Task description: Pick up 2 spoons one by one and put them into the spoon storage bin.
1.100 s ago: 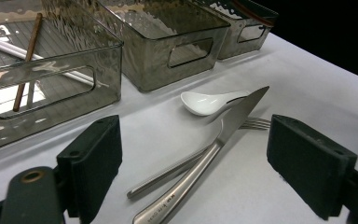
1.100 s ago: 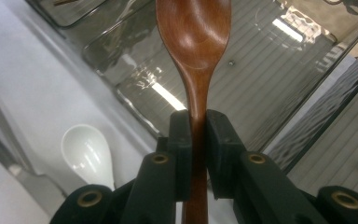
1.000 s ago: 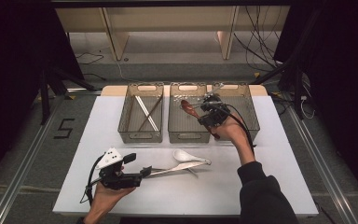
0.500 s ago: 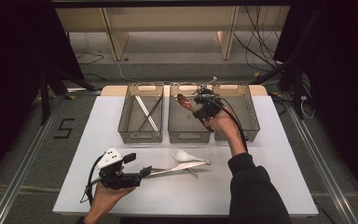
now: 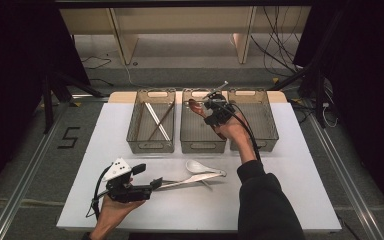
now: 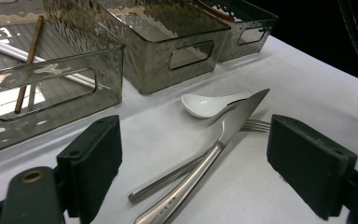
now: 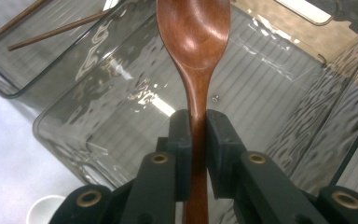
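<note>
My right gripper is shut on the handle of a brown wooden spoon, held above the middle clear bin. In the right gripper view the spoon points bowl-first away from the gripper over that bin's ribbed floor. My left gripper rests low at the table's front left, open, aimed at a steel knife, a fork and a white ceramic spoon. The knife handle lies between its open jaws, untouched.
Three clear bins stand in a row at the back of the white table. The left bin holds chopsticks. The right bin lies beside the right forearm. The knife, fork and white spoon lie mid-table.
The right hand has carried the wooden spoon a little farther back and left over the middle bin. The left gripper and the cutlery on the table have stayed put.
</note>
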`<action>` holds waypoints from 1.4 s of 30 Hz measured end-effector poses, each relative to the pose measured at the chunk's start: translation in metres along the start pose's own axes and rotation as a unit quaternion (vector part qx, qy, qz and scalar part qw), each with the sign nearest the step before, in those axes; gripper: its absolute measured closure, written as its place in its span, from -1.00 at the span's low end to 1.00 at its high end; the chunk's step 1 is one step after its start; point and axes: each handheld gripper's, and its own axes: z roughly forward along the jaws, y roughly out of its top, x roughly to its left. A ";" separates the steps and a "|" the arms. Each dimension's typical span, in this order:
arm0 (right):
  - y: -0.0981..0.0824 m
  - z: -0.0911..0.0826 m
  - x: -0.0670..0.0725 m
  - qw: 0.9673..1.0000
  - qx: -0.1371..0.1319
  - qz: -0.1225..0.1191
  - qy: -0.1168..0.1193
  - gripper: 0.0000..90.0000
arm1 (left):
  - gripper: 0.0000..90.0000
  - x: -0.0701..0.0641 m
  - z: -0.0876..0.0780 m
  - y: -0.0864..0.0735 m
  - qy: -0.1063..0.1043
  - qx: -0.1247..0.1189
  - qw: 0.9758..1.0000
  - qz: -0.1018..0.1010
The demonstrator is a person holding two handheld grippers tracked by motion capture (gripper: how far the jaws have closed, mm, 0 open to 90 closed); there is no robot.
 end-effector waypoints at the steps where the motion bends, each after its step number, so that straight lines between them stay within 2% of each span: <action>1: 0.000 0.001 0.000 1.000 0.000 0.001 -0.001 0.82 | -0.61 0.000 0.000 0.000 0.000 0.001 1.000 0.000; 10: 0.003 0.011 0.003 1.000 0.002 0.012 -0.014 0.79 | -0.61 -0.001 0.000 0.000 -0.003 0.005 1.000 0.003; 11: 0.003 0.012 0.003 1.000 0.001 0.015 -0.018 0.70 | -0.60 -0.001 0.000 0.000 -0.003 0.005 1.000 0.003; 12: 0.003 0.013 0.002 1.000 -0.003 0.017 -0.014 0.53 | -0.61 -0.001 0.000 0.000 -0.003 0.004 1.000 0.003; 13: 0.003 0.014 0.002 1.000 0.000 0.024 -0.010 0.46 | -0.61 -0.001 0.000 0.000 -0.003 0.004 1.000 0.003; 18: 0.001 0.012 0.003 1.000 -0.001 0.022 0.001 0.24 | -0.61 -0.001 0.000 0.000 -0.002 0.005 1.000 0.002; 22: -0.003 0.005 0.006 1.000 -0.012 0.001 0.024 0.06 | -0.61 -0.001 -0.001 0.000 -0.001 0.004 1.000 0.001; 24: -0.007 -0.001 0.010 0.999 -0.006 -0.011 0.034 0.00 | -0.61 -0.001 -0.001 0.000 -0.001 0.005 1.000 0.001; 30: -0.023 -0.017 0.014 0.997 -0.009 -0.037 0.063 -0.13 | -0.61 0.000 -0.001 0.000 0.003 0.001 1.000 0.001; 34: -0.036 -0.022 0.019 0.996 -0.007 -0.060 0.072 -0.18 | -0.61 0.000 -0.001 0.000 0.002 0.002 1.000 0.002; 42: -0.053 -0.032 0.023 0.994 -0.011 -0.074 0.083 -0.20 | -0.61 0.000 -0.001 0.000 0.001 0.005 1.000 0.003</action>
